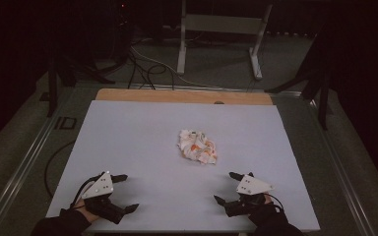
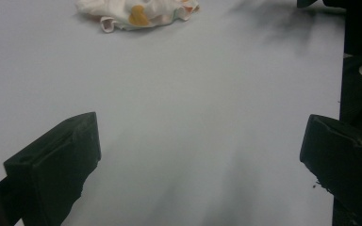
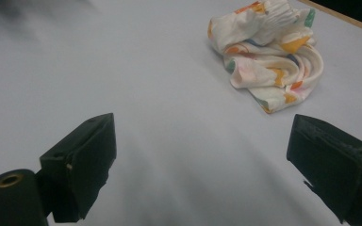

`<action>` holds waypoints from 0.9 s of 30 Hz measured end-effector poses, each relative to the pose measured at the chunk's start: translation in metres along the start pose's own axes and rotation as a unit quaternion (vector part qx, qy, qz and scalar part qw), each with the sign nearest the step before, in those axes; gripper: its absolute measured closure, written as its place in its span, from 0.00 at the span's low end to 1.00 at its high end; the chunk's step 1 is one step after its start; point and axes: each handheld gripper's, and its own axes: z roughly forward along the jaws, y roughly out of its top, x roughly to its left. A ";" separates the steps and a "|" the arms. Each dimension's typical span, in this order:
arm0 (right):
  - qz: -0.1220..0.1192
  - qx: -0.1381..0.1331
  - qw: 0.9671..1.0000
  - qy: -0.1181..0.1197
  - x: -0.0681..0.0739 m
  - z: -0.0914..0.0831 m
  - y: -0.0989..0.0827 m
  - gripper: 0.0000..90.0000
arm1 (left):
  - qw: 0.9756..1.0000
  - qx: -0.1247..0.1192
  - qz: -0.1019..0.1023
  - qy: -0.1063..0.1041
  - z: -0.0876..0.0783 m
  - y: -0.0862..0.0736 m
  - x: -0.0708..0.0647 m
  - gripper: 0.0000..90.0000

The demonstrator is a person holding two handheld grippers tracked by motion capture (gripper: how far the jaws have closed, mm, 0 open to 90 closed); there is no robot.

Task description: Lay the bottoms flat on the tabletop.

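While both gape wide, left tongs, right tongs, empty, cloth apart

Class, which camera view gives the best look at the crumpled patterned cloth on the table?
The right gripper view: the crumpled cloth appears large and whole, with folds and coloured print clear. The high view shows it small, mid-table. The left gripper view catches just its lower edge at the top.
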 end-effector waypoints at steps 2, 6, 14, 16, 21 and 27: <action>-0.002 0.001 1.000 0.000 0.000 0.000 0.000 0.10 | 1.000 0.001 0.000 -0.001 0.000 0.000 0.000 0.00; -0.003 0.002 1.000 0.007 -0.001 0.001 -0.001 0.10 | 1.000 0.003 0.002 -0.006 0.001 0.000 -0.001 0.00; -0.004 0.009 1.000 0.011 0.001 0.002 0.000 0.10 | 1.000 0.003 0.010 -0.017 0.003 0.002 -0.006 0.00; -0.004 0.009 1.000 0.012 0.002 0.002 0.000 0.10 | 1.000 0.002 0.011 -0.019 0.003 0.003 -0.007 0.00; -0.005 0.014 1.000 0.013 0.004 0.000 0.002 0.10 | 0.999 0.002 0.015 -0.031 0.004 0.005 -0.009 0.00; 0.005 0.010 0.999 0.036 0.007 -0.005 0.010 0.10 | 0.999 -0.008 0.014 -0.046 0.006 0.014 -0.012 0.00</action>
